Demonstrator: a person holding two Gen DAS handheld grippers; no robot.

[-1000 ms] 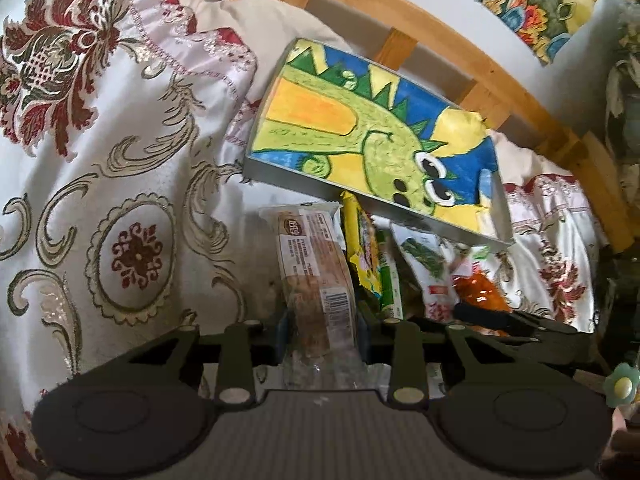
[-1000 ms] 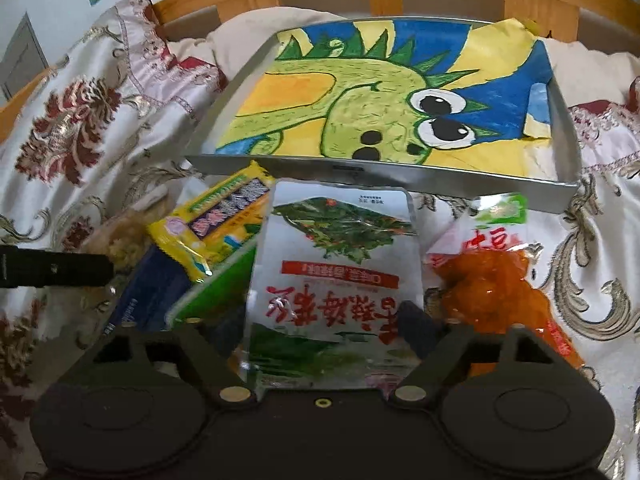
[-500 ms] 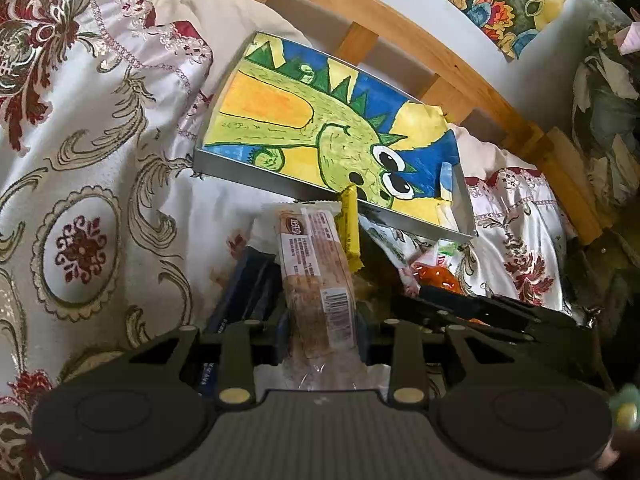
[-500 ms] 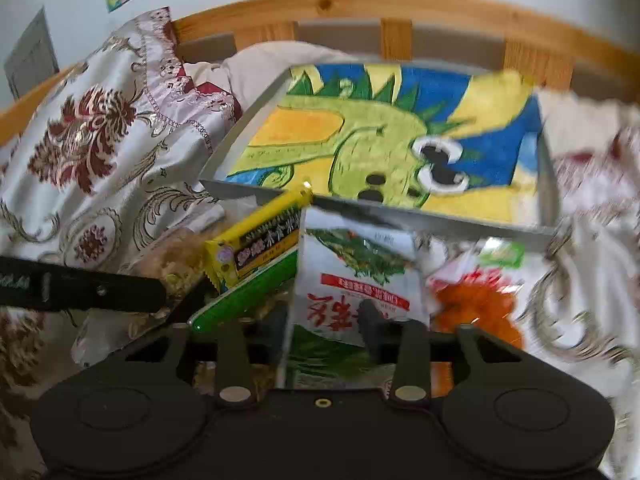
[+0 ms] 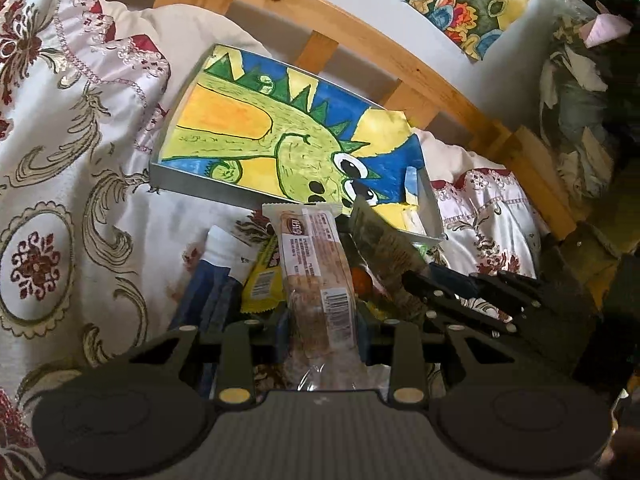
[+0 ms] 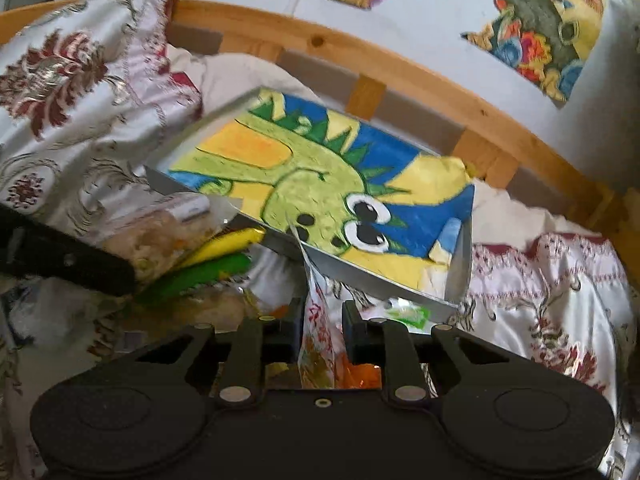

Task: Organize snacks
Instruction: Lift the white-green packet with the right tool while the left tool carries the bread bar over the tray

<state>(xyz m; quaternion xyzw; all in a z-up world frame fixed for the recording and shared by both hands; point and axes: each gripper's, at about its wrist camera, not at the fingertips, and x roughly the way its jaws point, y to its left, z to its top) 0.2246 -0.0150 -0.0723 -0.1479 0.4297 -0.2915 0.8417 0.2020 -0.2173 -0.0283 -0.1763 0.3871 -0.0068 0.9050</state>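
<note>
Snacks are all off the tray; nothing sorted yet by the look of it.

Left wrist view: left tool (image 5: 322, 330) is clamped on a clear-wrapped pastry pack (image 5: 316, 276), which runs from 6 o'clock toward centre, barcode end near the pads. Tray (image 5: 192, 180) with the dinosaur drawing as liner sits on the bed (image 5: 60, 200) at 12 o'clock, leaning on pillows under the wooden headboard (image 5: 360, 36). Tray floor is bare. Loose pile between tool and tray: blue packet (image 5: 208, 292) at 9 o'clock of the pastry pack, yellow packet (image 5: 260, 280) touching its left edge. Right tool (image 5: 424, 284) comes in from 3 o'clock with a silver pouch (image 5: 380, 240) between its jaws.

Right wrist view: right tool (image 6: 322, 320) has jaws closing on the silver pouch (image 6: 318, 320), which stands edge-on and upright between the pads; they sit close at both faces, but I can't tell if they're seated. Orange snack bag (image 6: 360, 376) lies under it at 6 o'clock. Yellow packet (image 6: 228, 244) and green packet (image 6: 200, 280) at 9 o'clock, just below the tray's (image 6: 360, 276) near rim. Left tool's finger (image 6: 68, 260) crosses at 9 o'clock.

Judgement: early stage. Two items in hand, zero placed. Left to do: both held packs plus at least four on the bed. The tray sits tilted, so packs may slide to its low rim.
</note>
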